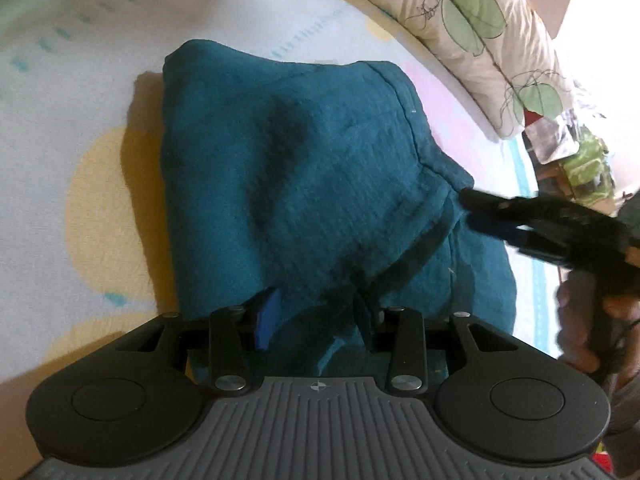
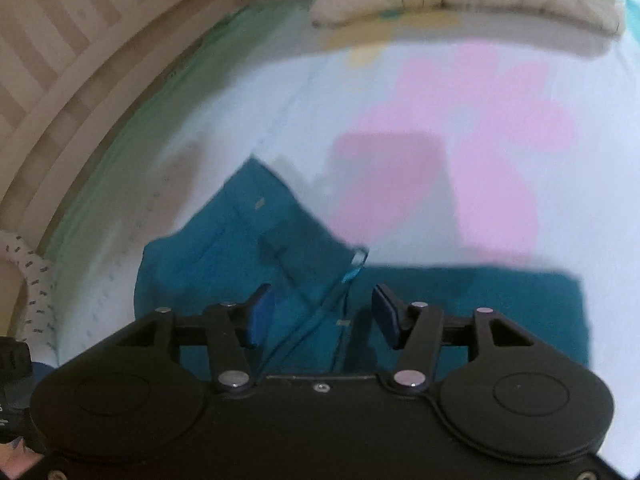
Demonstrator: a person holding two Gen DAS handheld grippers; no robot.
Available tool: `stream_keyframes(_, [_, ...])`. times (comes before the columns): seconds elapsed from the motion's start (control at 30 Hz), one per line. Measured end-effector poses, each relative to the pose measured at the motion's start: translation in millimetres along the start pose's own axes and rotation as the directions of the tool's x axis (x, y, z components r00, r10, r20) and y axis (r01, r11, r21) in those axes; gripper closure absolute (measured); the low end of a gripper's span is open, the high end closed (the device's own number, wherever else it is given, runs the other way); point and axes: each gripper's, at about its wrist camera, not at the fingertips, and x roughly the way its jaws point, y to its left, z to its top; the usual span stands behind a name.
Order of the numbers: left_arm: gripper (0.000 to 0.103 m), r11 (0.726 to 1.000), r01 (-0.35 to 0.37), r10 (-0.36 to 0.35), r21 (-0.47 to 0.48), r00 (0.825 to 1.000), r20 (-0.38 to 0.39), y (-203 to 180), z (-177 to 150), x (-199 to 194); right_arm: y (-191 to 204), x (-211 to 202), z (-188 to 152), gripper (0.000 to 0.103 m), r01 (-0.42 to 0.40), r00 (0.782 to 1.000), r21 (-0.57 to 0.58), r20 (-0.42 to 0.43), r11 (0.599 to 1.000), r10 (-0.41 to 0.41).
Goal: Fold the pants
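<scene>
The teal pants (image 1: 304, 184), soft, limp fleece on the bed (image 1: 80, 80), bunch in the left gripper (image 1: 316, 320), best pinched at a doubled edge; the right gripper (image 2: 324, 312) gapes empty.

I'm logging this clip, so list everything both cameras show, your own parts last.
pants: one, teal, folded on the bedsheet, one fold pinched in the left claw
drawstring: one, blue, looped on the pants between the right claw's fingers
bedsheet: one, pale blue with pink and yellow patches, under the pants
pillow: one, cream with green leaves, at the far edge of the bed
bed frame: one, light wood slats, left in the right view
left claw: one, black with blue pads, shut on the pants
right claw: one, black with blue pads, open over the pants
hand: one, holding the right claw's handle
</scene>
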Motion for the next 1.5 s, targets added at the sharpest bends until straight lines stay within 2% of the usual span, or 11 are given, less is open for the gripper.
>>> stream_keyframes(0.2, [0.064, 1.000, -0.004, 0.004, 0.008, 0.999, 0.042, -3.6, -3.3, -18.2, 1.1, 24.1, 0.1, 0.044, -0.021, 1.000, 0.059, -0.008, 0.998, 0.022])
stream_keyframes(0.27, [0.064, 1.000, -0.009, 0.010, -0.008, 0.998, 0.057, -0.6, -4.9, -26.1, 2.4, 22.6, -3.9, 0.067, -0.012, 1.000, 0.070, 0.011, 0.997, 0.012])
stream_keyframes(0.33, [0.063, 0.999, -0.014, 0.016, -0.033, 0.997, 0.071, 3.6, -7.5, -33.8, 3.8, 20.2, -1.1, 0.077, 0.029, 1.000, 0.071, -0.005, 0.997, -0.028])
stream_keyframes(0.43, [0.063, 0.998, -0.027, 0.033, -0.063, 0.996, 0.085, 11.5, -7.6, -42.9, 31.3, -2.1, -1.8, 0.082, 0.064, 0.997, -0.009, 0.035, 0.998, -0.063])
stream_keyframes(0.6, [0.063, 0.997, -0.041, 0.048, -0.072, 0.993, 0.106, 20.4, -11.3, -60.9, 65.7, -93.8, -14.6, 0.083, -0.008, 0.983, -0.028, 0.185, 1.000, 0.013])
stream_keyframes(0.7, [0.063, 0.998, -0.034, 0.040, -0.054, 0.993, 0.114, 18.1, -11.6, -67.4, 57.3, -138.2, -39.6, 0.081, 0.016, 0.968, 0.016, 0.249, 1.000, -0.019])
stream_keyframes(0.8, [0.063, 0.999, -0.039, 0.043, -0.035, 0.994, 0.097, 13.9, -10.3, -63.2, 35.8, -136.2, -54.5, 0.080, 0.086, 0.973, 0.058, 0.209, 0.995, -0.096])
stream_keyframes(0.97, [0.063, 1.000, -0.012, 0.014, -0.021, 0.996, 0.087, 2.5, -10.5, -63.4, 2.0, -90.5, -47.6, 0.081, 0.146, 0.974, 0.075, 0.162, 0.986, -0.157])
stream_keyframes(1.2, [0.063, 1.000, -0.001, 0.000, 0.019, 0.998, 0.065, -3.4, -15.1, -61.8, -5.3, -62.1, -26.8, 0.077, 0.123, 0.984, 0.046, 0.127, 0.991, -0.128])
stream_keyframes(1.37, [0.063, 0.999, 0.028, -0.031, 0.038, 0.998, 0.055, -8.7, -17.9, -55.1, 1.6, -69.4, -19.5, 0.061, 0.152, 0.988, 0.031, 0.026, 0.988, -0.153])
stream_keyframes(1.5, [0.063, 0.999, 0.029, -0.031, 0.036, 0.998, 0.048, -8.6, -18.8, -49.9, -4.5, -88.6, -22.5, 0.052, 0.145, 0.989, 0.082, 0.014, 0.986, -0.146])
